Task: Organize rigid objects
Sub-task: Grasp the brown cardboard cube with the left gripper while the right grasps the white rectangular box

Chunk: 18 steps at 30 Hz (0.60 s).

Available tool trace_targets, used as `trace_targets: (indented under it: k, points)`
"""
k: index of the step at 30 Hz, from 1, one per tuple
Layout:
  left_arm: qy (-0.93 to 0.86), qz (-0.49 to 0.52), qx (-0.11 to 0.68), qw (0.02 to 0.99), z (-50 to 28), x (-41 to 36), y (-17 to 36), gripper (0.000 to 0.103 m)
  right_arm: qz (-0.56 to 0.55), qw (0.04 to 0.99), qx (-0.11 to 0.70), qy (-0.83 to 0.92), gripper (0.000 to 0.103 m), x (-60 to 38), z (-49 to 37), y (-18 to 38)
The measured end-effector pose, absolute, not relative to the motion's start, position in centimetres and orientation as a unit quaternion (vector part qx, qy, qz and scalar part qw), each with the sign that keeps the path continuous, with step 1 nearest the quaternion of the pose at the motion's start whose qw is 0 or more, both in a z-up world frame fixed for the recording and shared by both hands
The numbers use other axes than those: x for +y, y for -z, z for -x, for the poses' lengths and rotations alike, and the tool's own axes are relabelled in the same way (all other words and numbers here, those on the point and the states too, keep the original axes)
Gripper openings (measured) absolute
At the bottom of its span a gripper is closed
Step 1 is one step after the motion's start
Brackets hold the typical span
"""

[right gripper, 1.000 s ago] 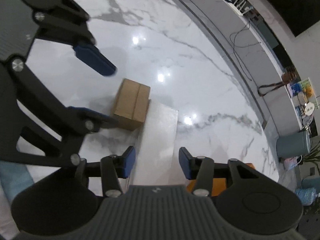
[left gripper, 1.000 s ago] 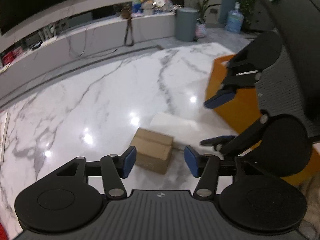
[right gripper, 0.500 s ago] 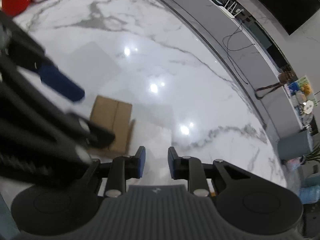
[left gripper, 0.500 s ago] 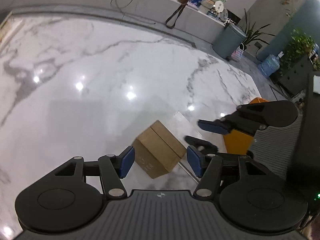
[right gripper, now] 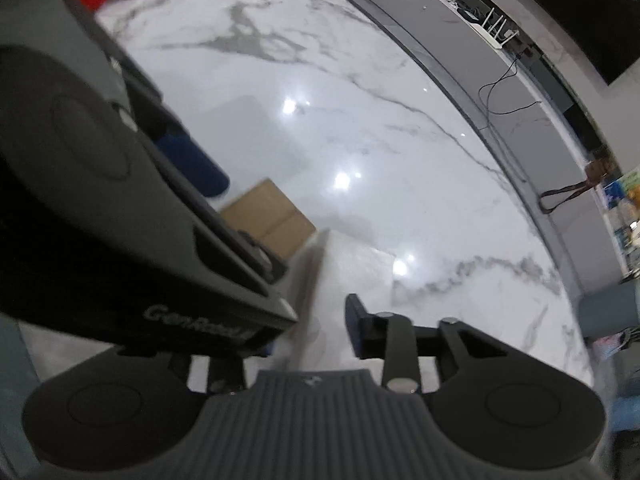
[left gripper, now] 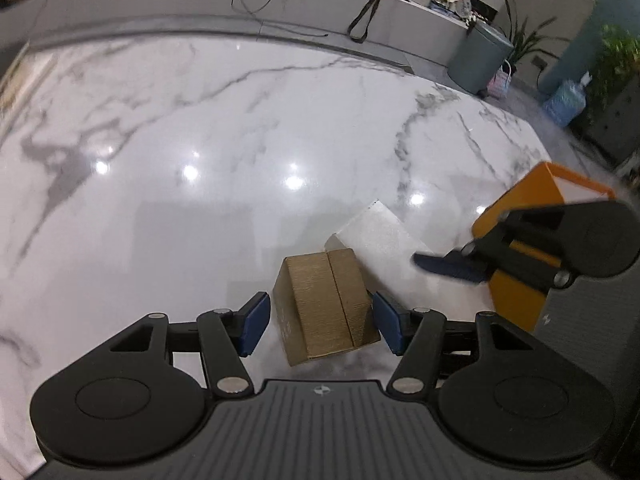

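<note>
We find the left claw wide open and straddling the cardboard box, with one blue pad on either side. The right-hand pad sits just beside the box wall or touching it; a clear gap remains at the left-hand pad. Nothing is gripped yet. The box stands on the marble counter, near us and toward the middle. Just behind it, to the far right, lies a flat white box, which looks to be touching it or very nearly so. An orange container stands further right, at the counter's edge.

The right claw hovers in front of the orange container, well apart from the cardboard box. In the left wrist view only one of its blue fingers shows. In its own view the left pad is hidden behind the body of the other tool, so we cannot tell how far open it is. We see nothing between its pads.

In our judgement the step in hand is the approach to a grasp on the cardboard box, with closing still to come. The next move calls for squaring the pads against opposite walls and closing evenly, then lifting straight. The box stands slightly skewed to the pads, so an uneven squeeze may twist it or nudge the white box behind. Where it should be placed we cannot determine, though the orange container is a plausible destination.
</note>
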State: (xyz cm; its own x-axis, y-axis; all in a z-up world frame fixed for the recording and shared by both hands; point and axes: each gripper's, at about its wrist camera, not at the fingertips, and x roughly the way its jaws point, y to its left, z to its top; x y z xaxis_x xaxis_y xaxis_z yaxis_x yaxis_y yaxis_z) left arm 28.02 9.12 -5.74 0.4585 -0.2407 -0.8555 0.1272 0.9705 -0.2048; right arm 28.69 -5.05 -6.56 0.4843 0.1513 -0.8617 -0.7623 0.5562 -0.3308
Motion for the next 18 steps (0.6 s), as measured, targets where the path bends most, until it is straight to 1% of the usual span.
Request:
trace_targets:
  k: [2,3,4,5,8,11,13,15,17,18]
  points:
    - [0.112,0.034,0.508,0.853,-27.8,8.6,5.6,0.068,0.386,0.778,0.408,-0.281,0.047,-5.5,-28.6,6.7]
    - [0.113,0.027,0.508,0.854,-27.7,8.4,5.6,0.068,0.389,0.78,0.407,-0.274,0.058,-5.8,-28.7,6.7]
    - [0.116,0.023,0.51,0.852,-27.6,8.3,5.6,0.066,0.385,0.784,0.405,-0.27,0.068,-6.1,-28.9,6.6]
    - [0.12,0.02,0.515,0.849,-27.6,8.2,5.7,0.06,0.378,0.788,0.409,-0.262,0.07,-6.5,-29.3,6.7]
    - [0.121,0.0,0.526,0.842,-27.4,7.9,6.0,0.054,0.34,0.793,0.439,-0.251,0.072,-7.5,-30.4,6.9]
    - [0.124,-0.015,0.527,0.84,-27.3,7.8,6.0,0.053,0.291,0.794,0.473,-0.246,0.072,-8.3,-31.1,7.5]
    - [0.13,-0.021,0.528,0.839,-27.2,7.9,6.0,0.053,0.265,0.793,0.49,-0.247,0.068,-8.5,-31.3,7.9]
    - [0.132,-0.022,0.531,0.837,-27.2,8.0,5.9,0.053,0.251,0.791,0.502,-0.243,0.068,-8.5,-31.4,8.5]
    - [0.136,-0.033,0.534,0.834,-27.1,7.9,5.9,0.053,0.252,0.795,0.5,-0.233,0.062,-8.5,-31.2,8.8]
    - [0.138,-0.037,0.536,0.832,-27.1,7.8,5.9,0.053,0.252,0.797,0.498,-0.231,0.062,-8.5,-31.2,8.8]
